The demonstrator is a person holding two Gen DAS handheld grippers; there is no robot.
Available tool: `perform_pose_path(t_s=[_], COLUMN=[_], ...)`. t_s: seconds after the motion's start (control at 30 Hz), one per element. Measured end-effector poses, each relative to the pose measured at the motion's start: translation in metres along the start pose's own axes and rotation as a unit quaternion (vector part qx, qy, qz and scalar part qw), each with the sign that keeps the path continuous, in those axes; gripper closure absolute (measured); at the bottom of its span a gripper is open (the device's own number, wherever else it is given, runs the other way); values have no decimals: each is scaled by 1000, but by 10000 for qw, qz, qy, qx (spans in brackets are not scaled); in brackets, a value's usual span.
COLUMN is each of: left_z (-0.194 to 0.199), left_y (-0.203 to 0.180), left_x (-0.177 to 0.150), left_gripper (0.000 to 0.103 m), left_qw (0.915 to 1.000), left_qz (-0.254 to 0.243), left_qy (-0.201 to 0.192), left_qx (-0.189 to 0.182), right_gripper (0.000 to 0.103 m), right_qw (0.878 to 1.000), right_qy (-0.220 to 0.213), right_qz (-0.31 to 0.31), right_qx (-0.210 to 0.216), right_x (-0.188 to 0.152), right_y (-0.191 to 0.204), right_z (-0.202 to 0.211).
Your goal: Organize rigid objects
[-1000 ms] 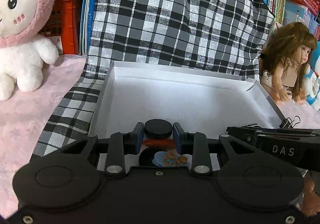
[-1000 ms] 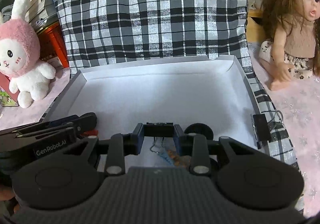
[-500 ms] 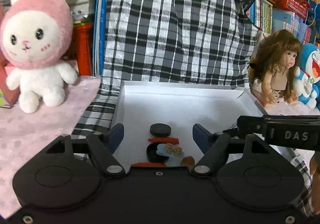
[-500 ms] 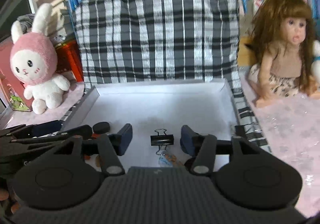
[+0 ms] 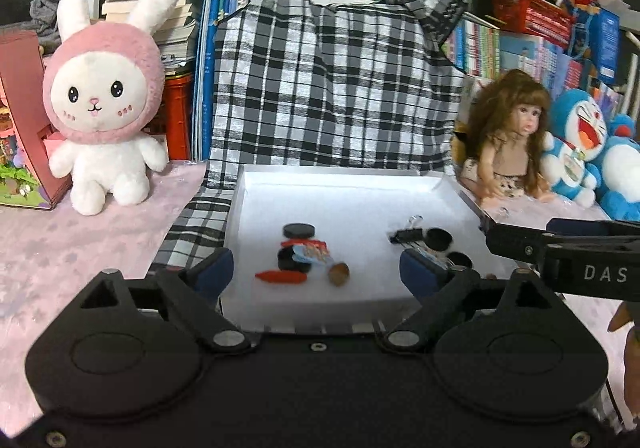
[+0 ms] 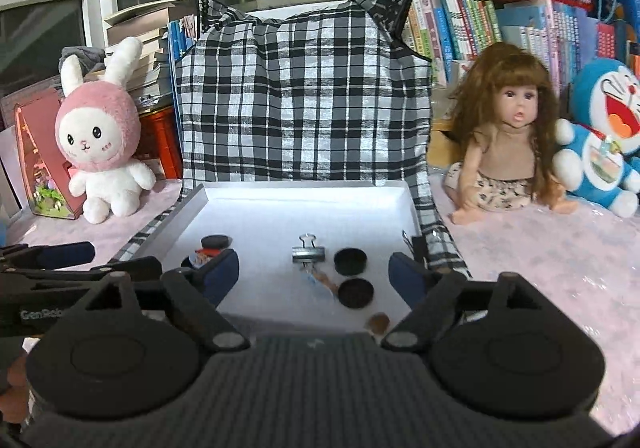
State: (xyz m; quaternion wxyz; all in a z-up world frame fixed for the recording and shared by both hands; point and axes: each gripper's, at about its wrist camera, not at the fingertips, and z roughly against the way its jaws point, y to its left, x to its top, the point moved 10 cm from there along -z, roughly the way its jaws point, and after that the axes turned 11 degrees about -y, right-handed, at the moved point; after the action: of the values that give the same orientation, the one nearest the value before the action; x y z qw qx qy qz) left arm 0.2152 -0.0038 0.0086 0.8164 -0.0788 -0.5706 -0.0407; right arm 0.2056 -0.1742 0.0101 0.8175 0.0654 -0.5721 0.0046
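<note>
1. Both tools are over the near edge of the white tray [image 5: 448, 187], which lies on a black-and-white checked cloth [image 5: 332, 87] on the table [image 5: 80, 248].
2. The left hand-held gripper [image 5: 316, 274] has its jaws spread wide with nothing between the pads; they have just been opening.
3. The right hand-held gripper [image 6: 314, 274] is the same story: jaws far apart and empty, having just been opening.
4. Left cluster in the tray: a black disc [image 5: 299, 230] at the back, a second black disc [image 5: 292, 262] nearer, a small colourful packet [image 5: 310, 252] overlapping it, a red piece [image 5: 281, 277] in front and a brown nut-like piece [image 5: 339, 272] just beside.
5. Right cluster: a black binder clip [image 6: 308, 252] lies flat with its wire handle pointing away, two black caps [image 6: 350, 261] just to its right, one behind the other.
6. Another binder clip [image 6: 416, 246] grips the tray's right rim, close to the right gripper's outer finger.
7. Around the tray: a pink-hooded bunny plush [image 5: 104, 103] on the left, a long-haired doll [image 6: 508, 135] and a blue cat plush [image 6: 604, 135] on the right, books [image 6: 460, 27] stacked behind.
8. In the left wrist view the right tool's black arm crosses the right edge, covering the tray's near right corner.
</note>
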Motion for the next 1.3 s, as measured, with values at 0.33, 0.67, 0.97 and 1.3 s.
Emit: perform_pose_path(t_s=[0.33,0.67,0.97,1.3], left_z=[26,23,12,-5], left_y=[-8,-2,2,8], left_x=[-27,-61,-81,-91], left_gripper=[10,10,10,9], left_qw=[9999,9992,9983,9973], left_qz=[-144,-209,-240,-104], left_qy=[69,327,510,672], left_qx=[-61,48,129,295], right_gripper=[9,7,4,2], right_qw=[9998,9996,9986,9967], right_qy=[-58,112,350,612], right_qz=[211,221,307,370], right_qx=[-26,-112,-245,-374], right_x=[-19,-42,-62,-83], right_y=[4,1,-8,-18], right_z=[29,34,24,9])
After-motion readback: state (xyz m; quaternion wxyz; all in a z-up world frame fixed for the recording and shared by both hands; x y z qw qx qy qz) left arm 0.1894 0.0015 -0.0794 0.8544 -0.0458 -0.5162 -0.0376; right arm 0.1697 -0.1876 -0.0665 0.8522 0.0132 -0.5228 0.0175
